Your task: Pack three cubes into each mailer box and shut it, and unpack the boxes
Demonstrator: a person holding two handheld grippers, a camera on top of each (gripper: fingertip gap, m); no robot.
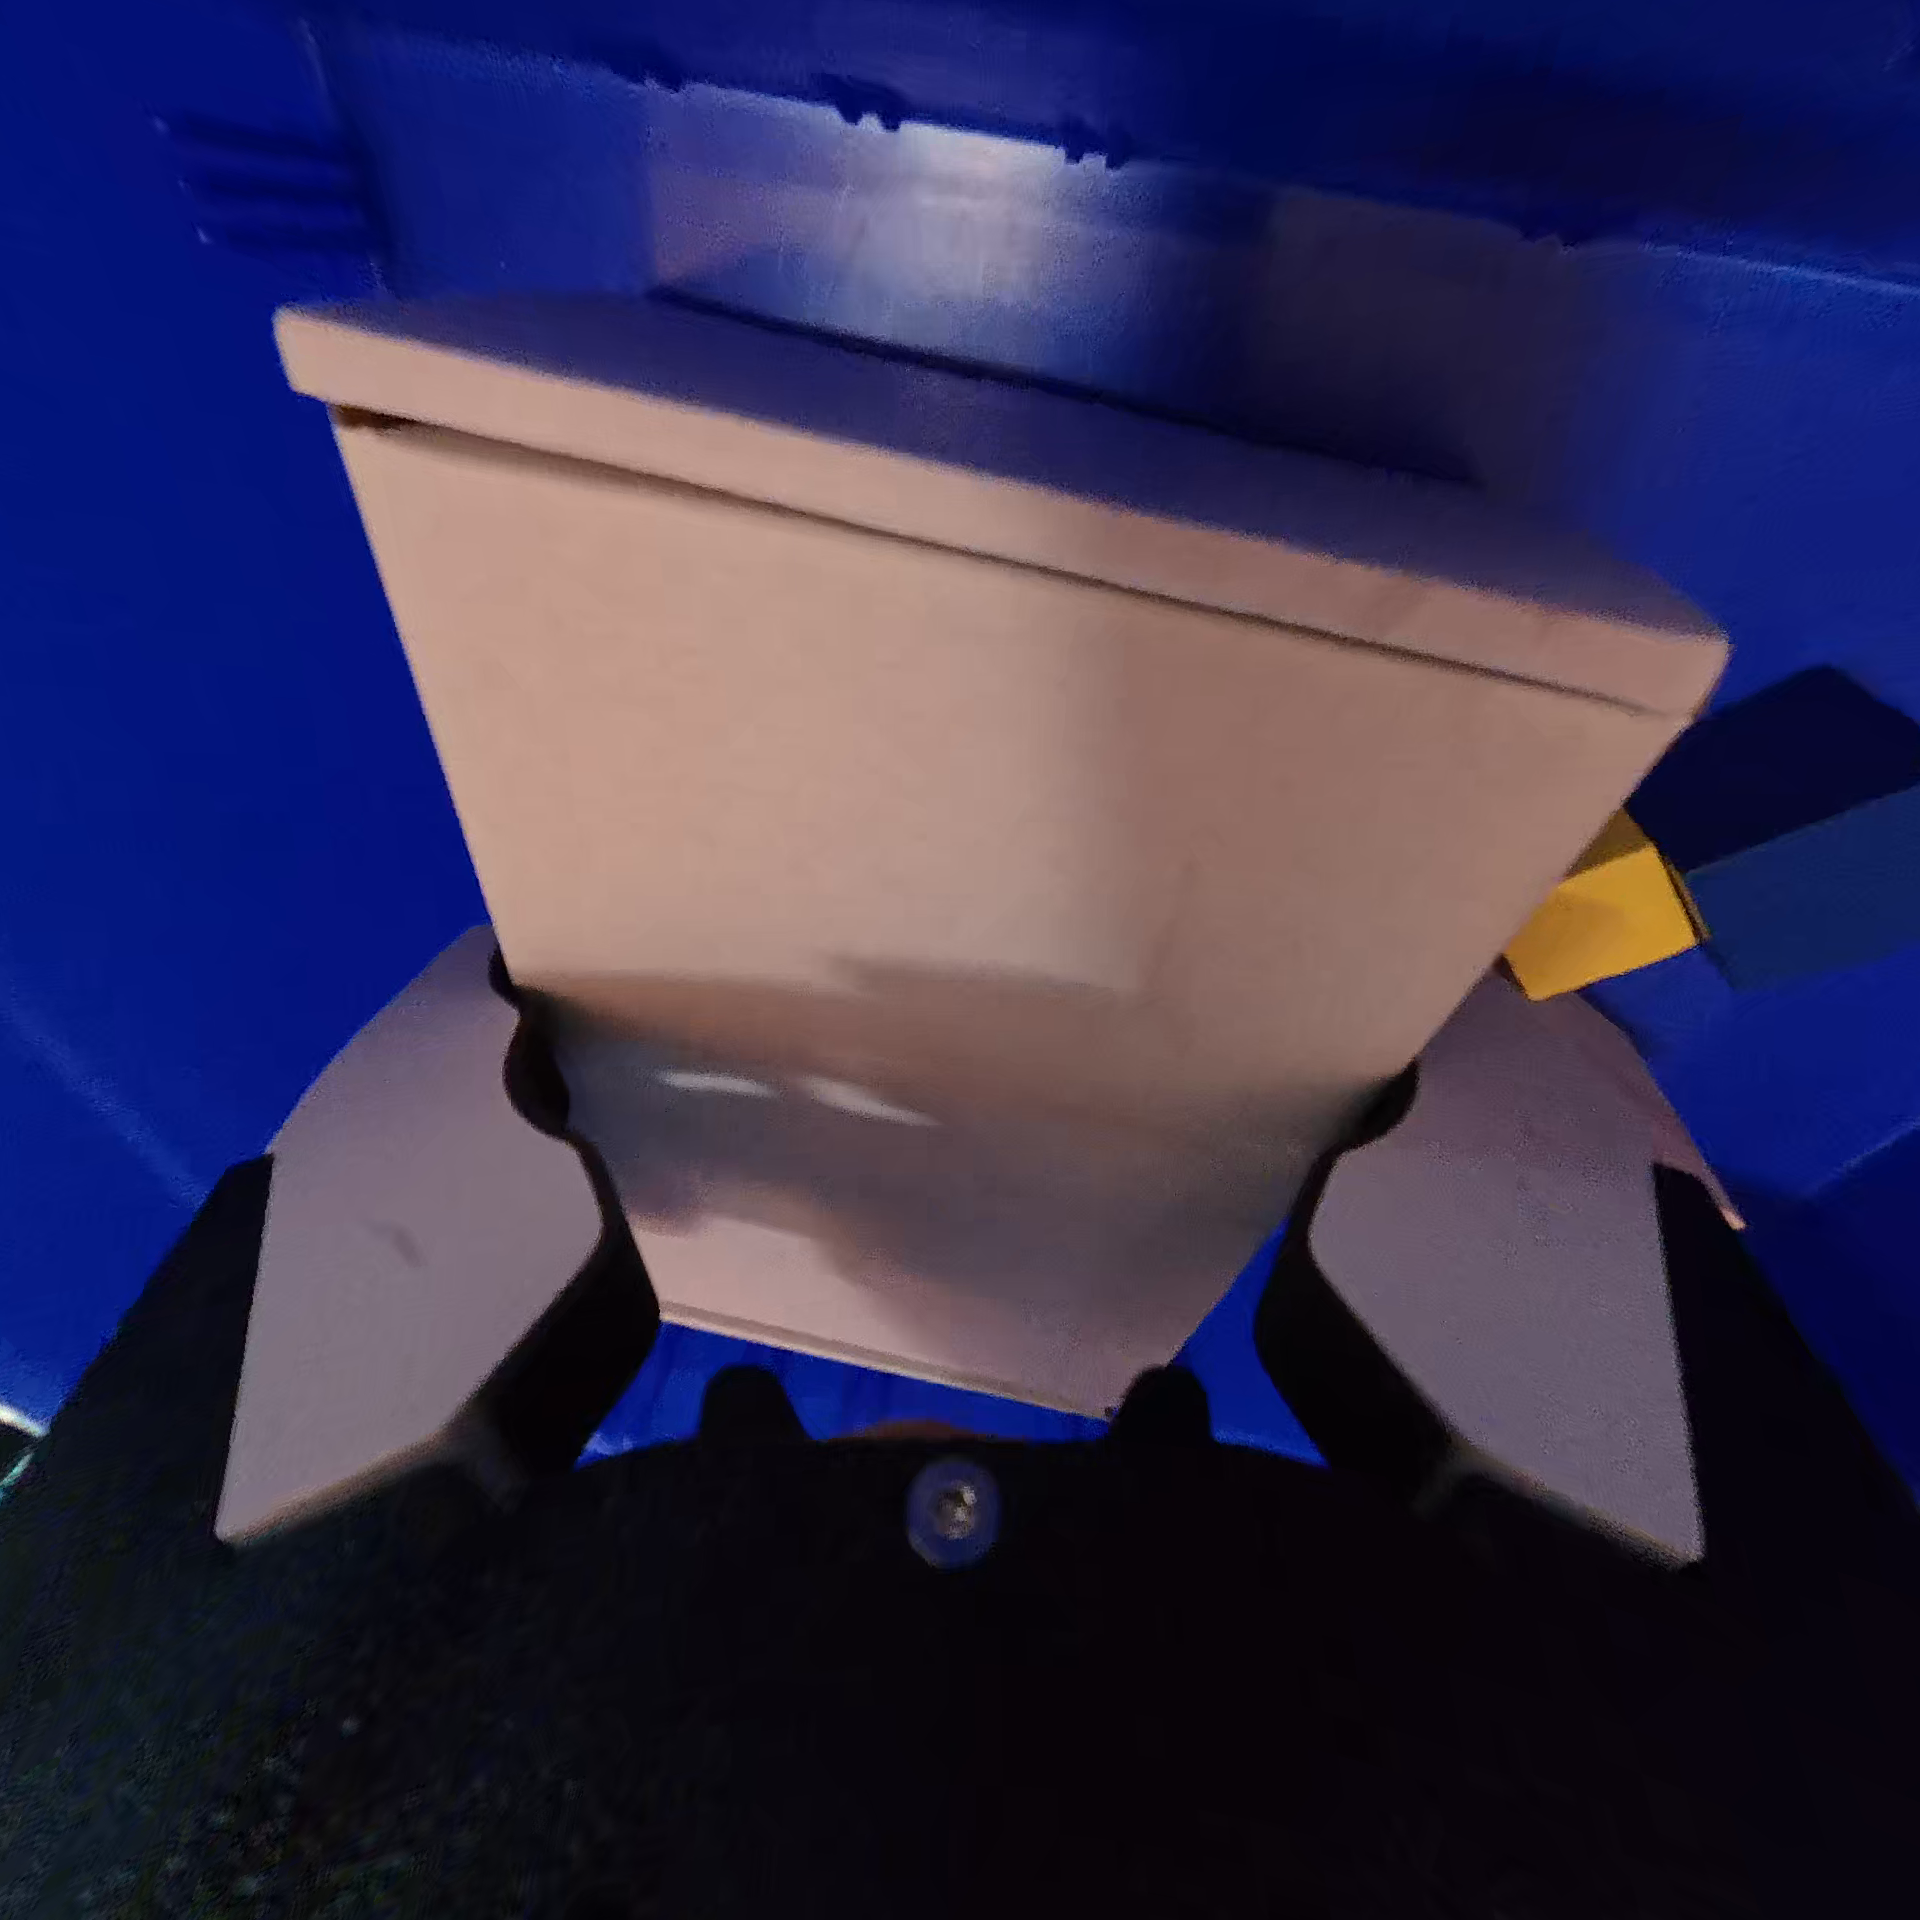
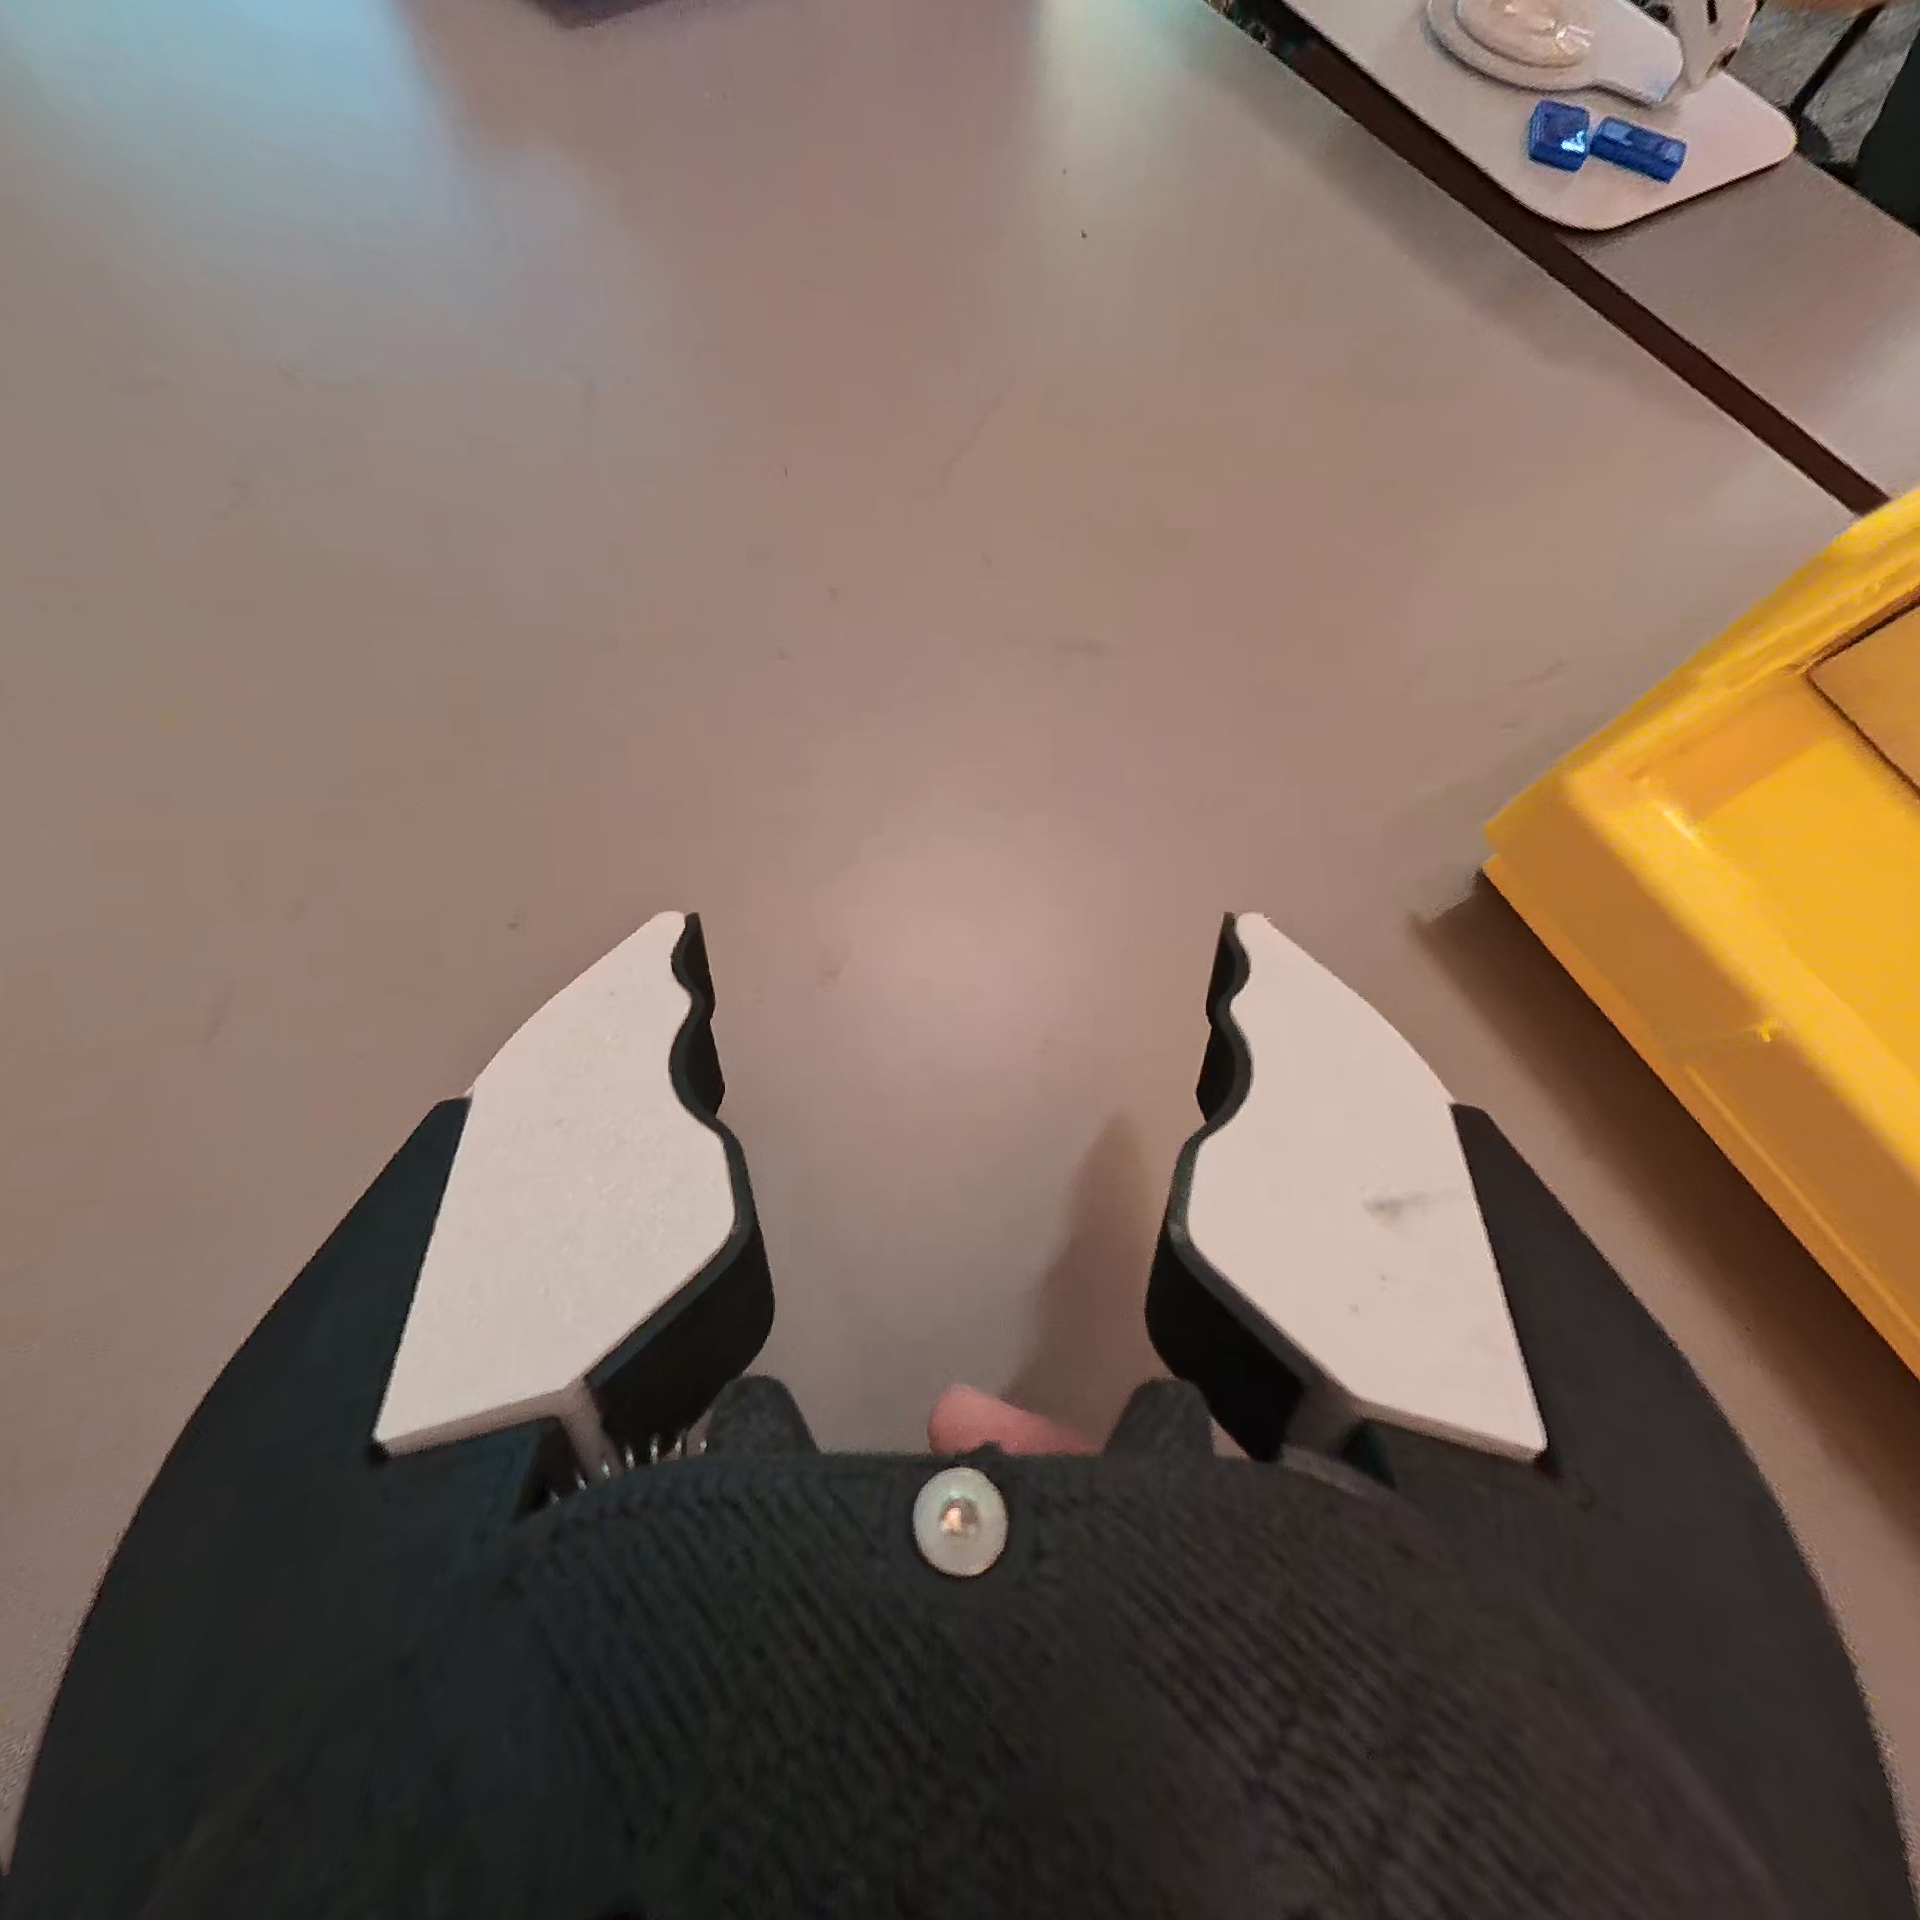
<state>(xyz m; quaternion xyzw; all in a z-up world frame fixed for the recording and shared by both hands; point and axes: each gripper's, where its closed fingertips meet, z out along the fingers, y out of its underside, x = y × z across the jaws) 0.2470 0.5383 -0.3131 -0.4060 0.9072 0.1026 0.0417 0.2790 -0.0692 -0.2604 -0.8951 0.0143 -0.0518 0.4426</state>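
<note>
Down inside the blue bin [image 1: 208, 727], the mailer box [image 1: 883, 779] is pinched across its near end by the left gripper [image 1: 956, 1122], lid folded down with just a thin seam showing along the front edge. Shot's pretty blurry, so I can't say whether the box is resting on the bin floor or hanging in the grip.

Handling-wise, my guess: it's plain cardboard, so stiff along the edges but the big flat faces will cave if you squeeze hard. Probably light, a bit heavier if cubes are in there, and they'd shift around if you tilt it. Matte cardboard shouldn't be slippery. I'd grip across the narrow width near the corners where the folded walls back each other up, not mid-panel, and keep clear of the lid seam so it doesn't pop.

Just right of the box there's a yellow cube [image 1: 1600, 914] touching a blue cube [image 1: 1808, 831] against the bin wall.

The right gripper [image 2: 961, 997] is over bare table [image 2: 727, 468], jaws spread with nothing in them, and a yellow bin [image 2: 1704, 935] sits off to its right.
</note>
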